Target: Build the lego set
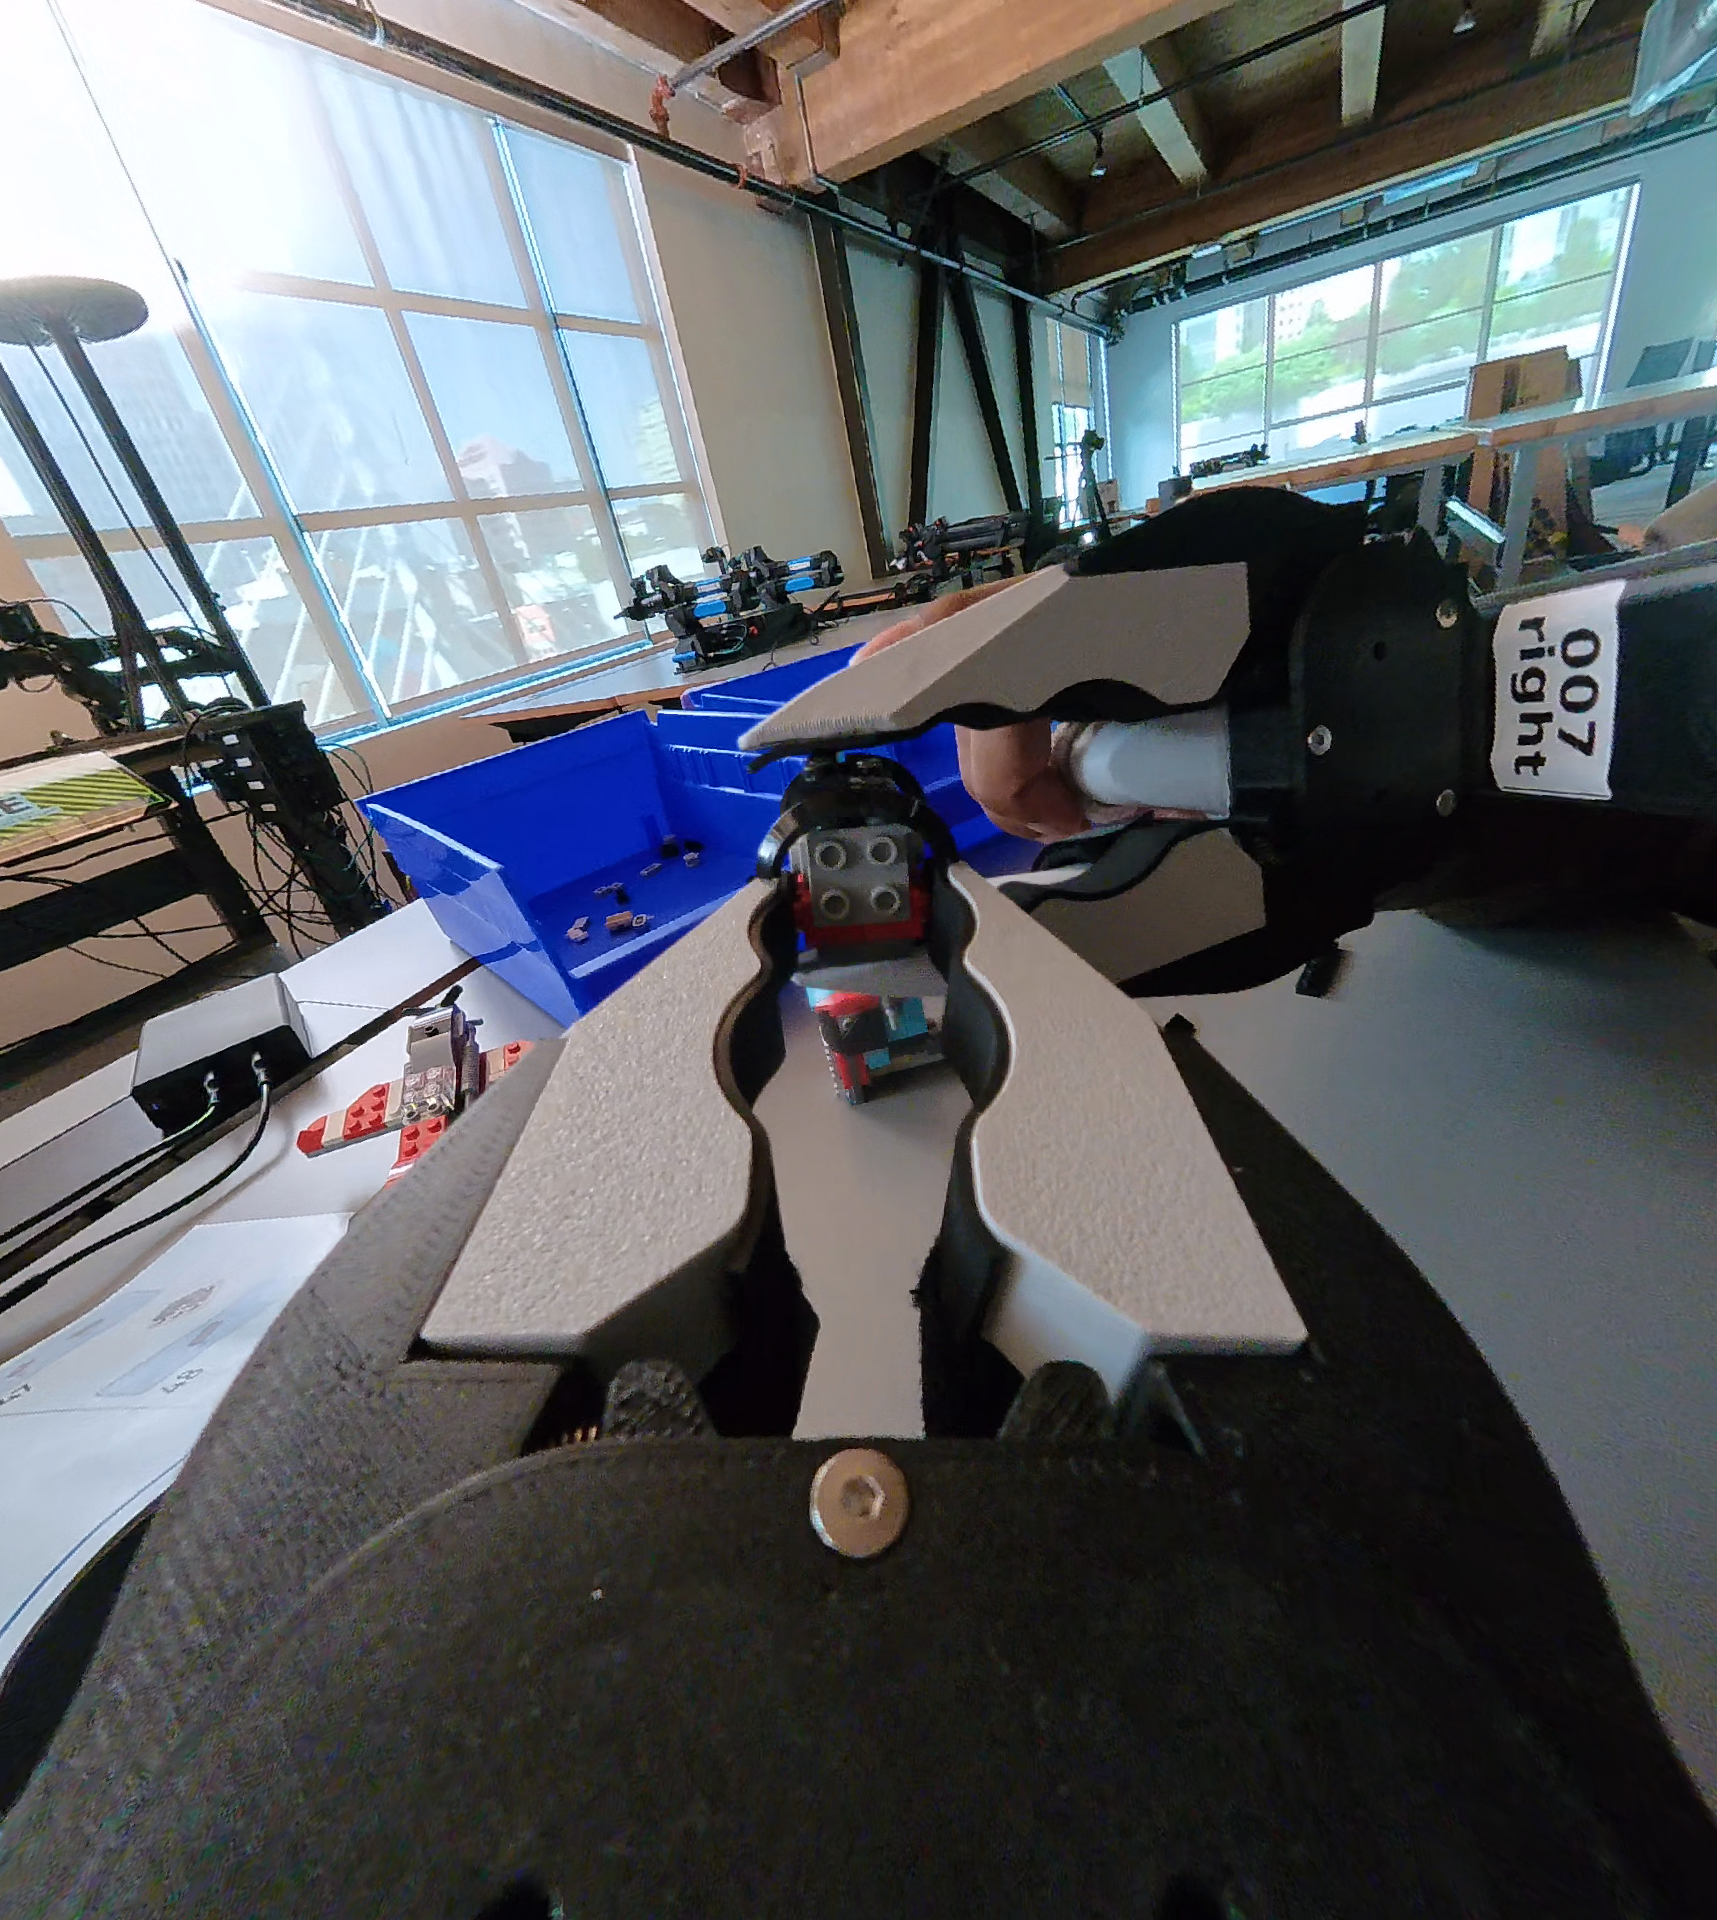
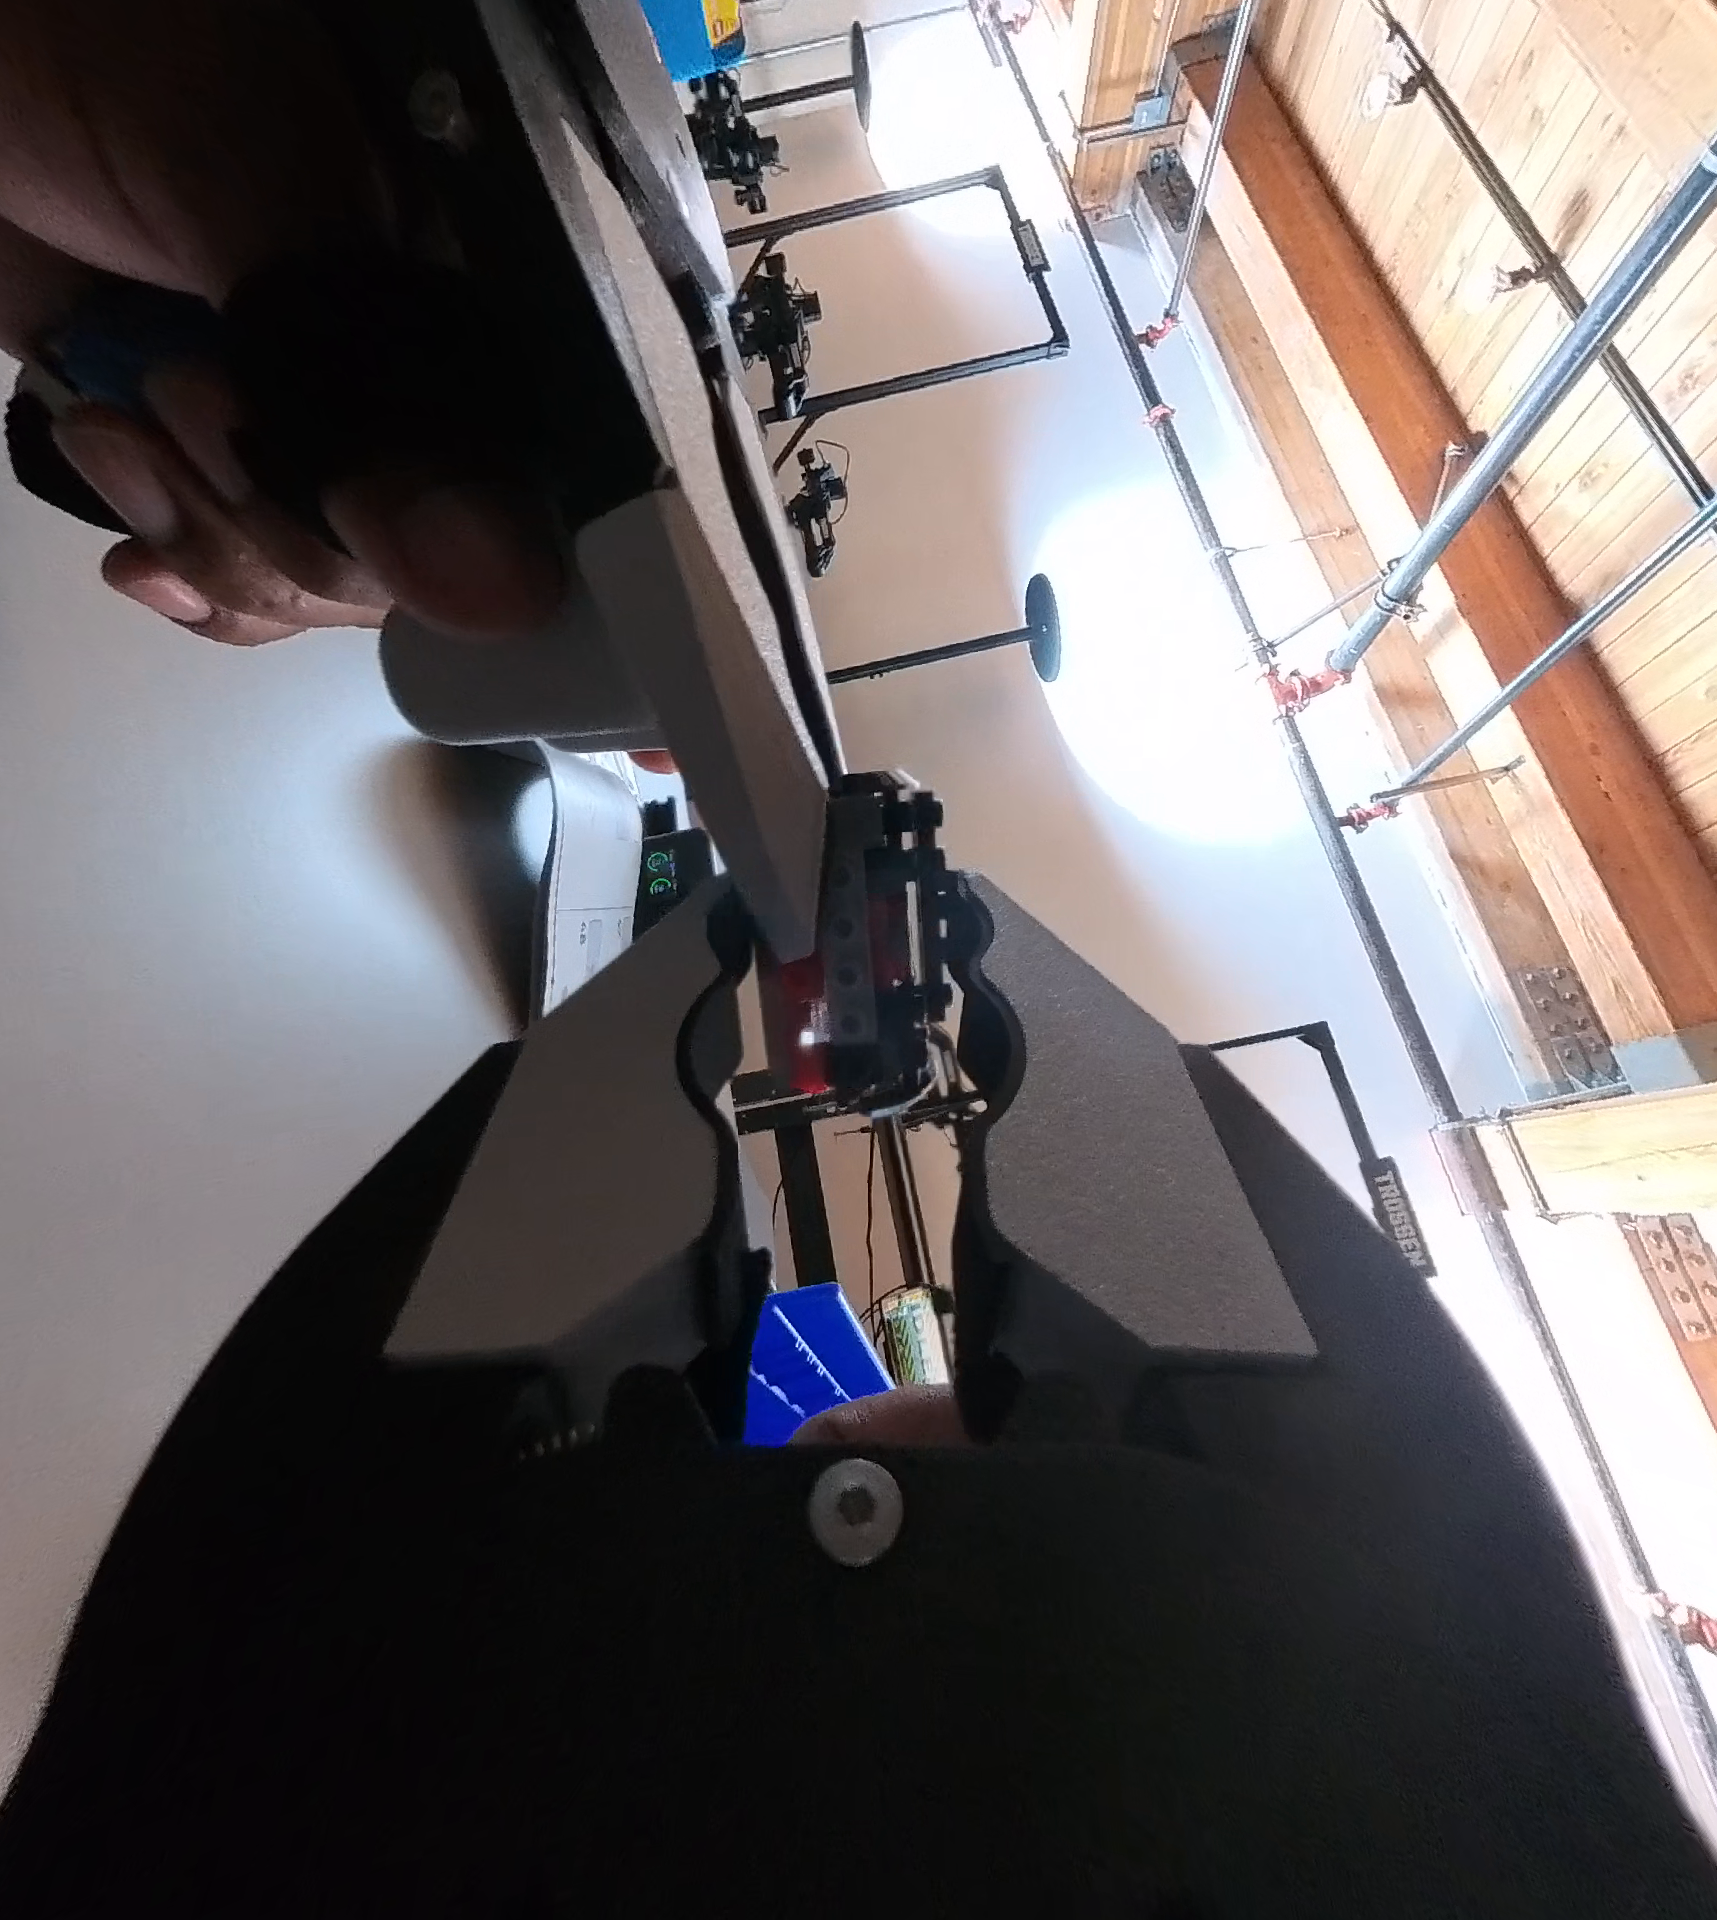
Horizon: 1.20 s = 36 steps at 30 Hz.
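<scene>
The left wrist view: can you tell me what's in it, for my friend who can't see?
The left gripper pinches a small toy-brick build, grey studs over red. The right gripper closes around it from the right. Behind is a blue bin with loose small pieces.

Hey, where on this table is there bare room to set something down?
Free: the grey tabletop right of the left tool, below the right tool. Crowded: the left side, with the red brick model, black box, printed sheets and blue bin.
</scene>
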Tool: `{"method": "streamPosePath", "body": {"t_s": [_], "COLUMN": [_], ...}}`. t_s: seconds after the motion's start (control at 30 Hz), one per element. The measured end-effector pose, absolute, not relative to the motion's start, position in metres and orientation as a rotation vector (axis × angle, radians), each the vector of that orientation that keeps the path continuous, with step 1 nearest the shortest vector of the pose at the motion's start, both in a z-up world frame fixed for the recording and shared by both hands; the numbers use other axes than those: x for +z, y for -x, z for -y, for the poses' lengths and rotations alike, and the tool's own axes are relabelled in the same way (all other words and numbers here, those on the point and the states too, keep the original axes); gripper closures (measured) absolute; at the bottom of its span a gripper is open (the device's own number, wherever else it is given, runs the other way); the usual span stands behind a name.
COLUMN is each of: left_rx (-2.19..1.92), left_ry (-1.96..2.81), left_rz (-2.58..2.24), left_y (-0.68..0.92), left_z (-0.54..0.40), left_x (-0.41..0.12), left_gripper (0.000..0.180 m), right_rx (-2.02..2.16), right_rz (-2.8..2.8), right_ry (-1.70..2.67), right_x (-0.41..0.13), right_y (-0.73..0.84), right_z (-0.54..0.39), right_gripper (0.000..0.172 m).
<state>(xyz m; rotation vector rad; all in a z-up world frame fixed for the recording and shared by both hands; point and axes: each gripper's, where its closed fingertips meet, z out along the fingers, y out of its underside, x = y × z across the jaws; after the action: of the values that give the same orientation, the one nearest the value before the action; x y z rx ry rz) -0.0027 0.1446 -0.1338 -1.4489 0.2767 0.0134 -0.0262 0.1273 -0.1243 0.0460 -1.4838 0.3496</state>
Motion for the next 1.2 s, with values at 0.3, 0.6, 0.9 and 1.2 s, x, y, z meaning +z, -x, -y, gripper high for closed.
{"method": "streamPosePath", "body": {"t_s": [0.3, 0.6, 0.9, 1.2], "left_rx": [0.007, -0.005, -0.033, -0.042], "left_ry": [1.459, 1.476, 1.478, 1.469], "left_rz": [-0.265, -0.26, -0.256, -0.26], "left_y": [0.0038, 0.0043, 0.0031, 0.0022], "left_z": [-0.1452, -0.1464, -0.1466, -0.1459], "left_x": [-0.1356, -0.1393, -0.1407, -0.1392], "left_gripper": [0.155, 0.155, 0.155, 0.155], "right_rx": [0.34, 0.325, 0.331, 0.352], "right_rz": [1.466, 1.485, 1.499, 1.498], "right_ry": [-0.058, -0.066, -0.074, -0.068], "right_x": [-0.1261, -0.1309, -0.1328, -0.1318], "right_y": [0.0275, 0.0288, 0.0277, 0.0274], "right_z": [-0.1273, -0.1278, -0.1269, -0.1264], "right_gripper": [0.134, 0.136, 0.138, 0.138]}}
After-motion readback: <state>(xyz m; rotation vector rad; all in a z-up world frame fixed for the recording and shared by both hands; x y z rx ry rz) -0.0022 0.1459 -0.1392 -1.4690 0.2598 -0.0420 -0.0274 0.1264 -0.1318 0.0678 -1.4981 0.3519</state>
